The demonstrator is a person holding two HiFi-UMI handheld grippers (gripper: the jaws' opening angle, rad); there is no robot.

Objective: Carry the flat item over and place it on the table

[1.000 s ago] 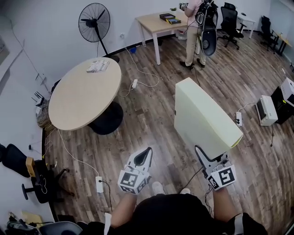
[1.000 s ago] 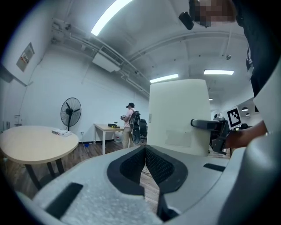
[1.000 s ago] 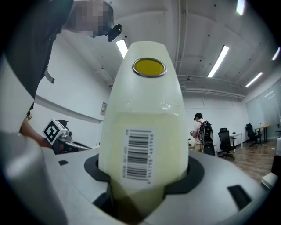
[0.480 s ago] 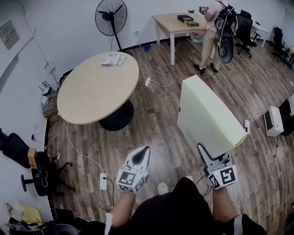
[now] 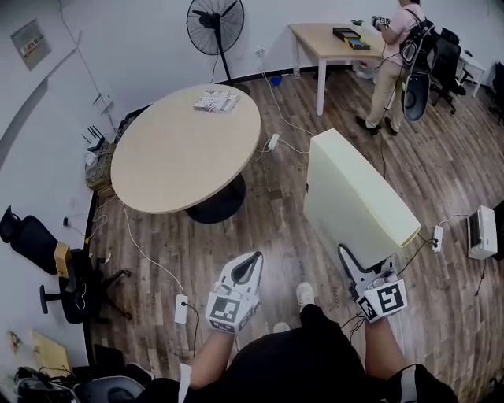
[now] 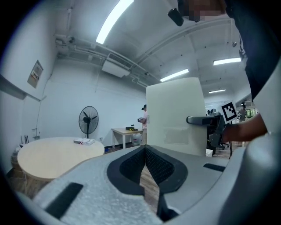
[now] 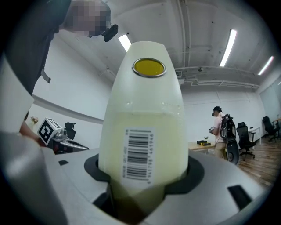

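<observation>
Board (image 5: pixel 350 193) in transit to round table (image 5: pixel 169 157).
Right gripper (image 5: pixel 352 264) clamps its near edge; left gripper (image 5: pixel 250 264) closed, empty. Table ahead-left: lay flat before release.

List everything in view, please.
pale yellow flat rectangular slab: one, cream, centre right
round beige wooden table: one, beige, ahead left
white paper stack: one, white, on that table
black pedestal fan: one, black, far wall
rectangular light wooden desk: one, tan, far right
person in pink top: one, at that desk
black office chairs: several, black, left edge, far right
white power strips: three, white, on floor
white box appliance: one, white, right edge
left gripper: one, grey, shut
right gripper: one, grey, shut on slab
</observation>
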